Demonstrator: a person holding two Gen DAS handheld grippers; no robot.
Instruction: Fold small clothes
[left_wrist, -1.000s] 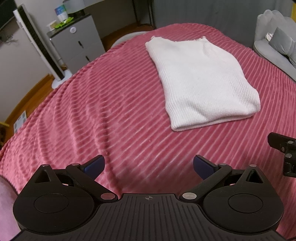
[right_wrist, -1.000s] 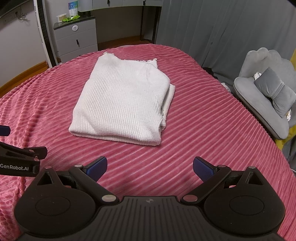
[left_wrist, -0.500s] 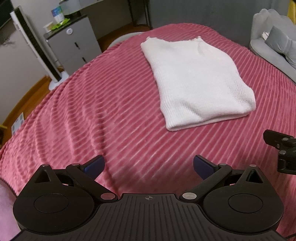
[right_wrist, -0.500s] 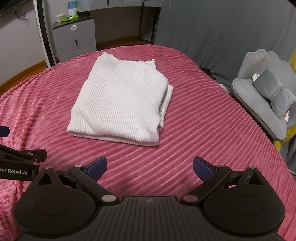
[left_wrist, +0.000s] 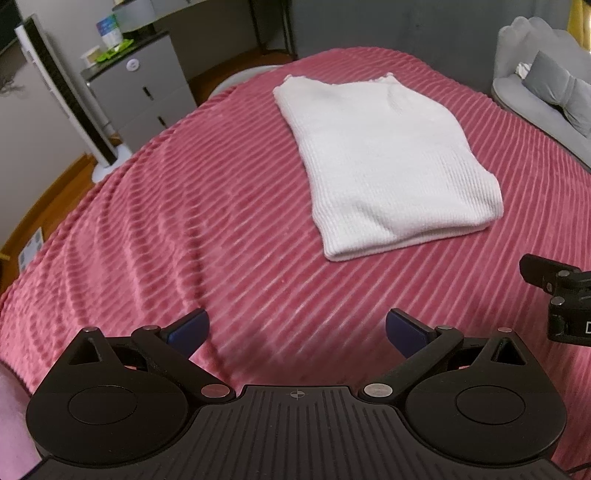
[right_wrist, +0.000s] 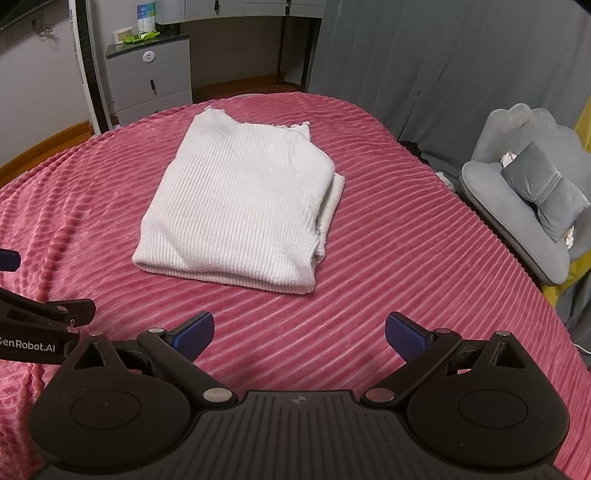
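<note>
A white ribbed knit top lies folded into a neat rectangle on the pink ribbed blanket; it also shows in the right wrist view. My left gripper is open and empty, above the blanket, well short of the top and to its left. My right gripper is open and empty, above the blanket just in front of the top's near folded edge. Each gripper shows at the edge of the other's view.
A grey drawer cabinet and a tall white fan stand beyond the bed's far left. A grey chair with a cushion stands at the right. Grey curtains hang behind.
Both grippers have drawn back a little from the folded top, which lies still. Jaws stay open.
</note>
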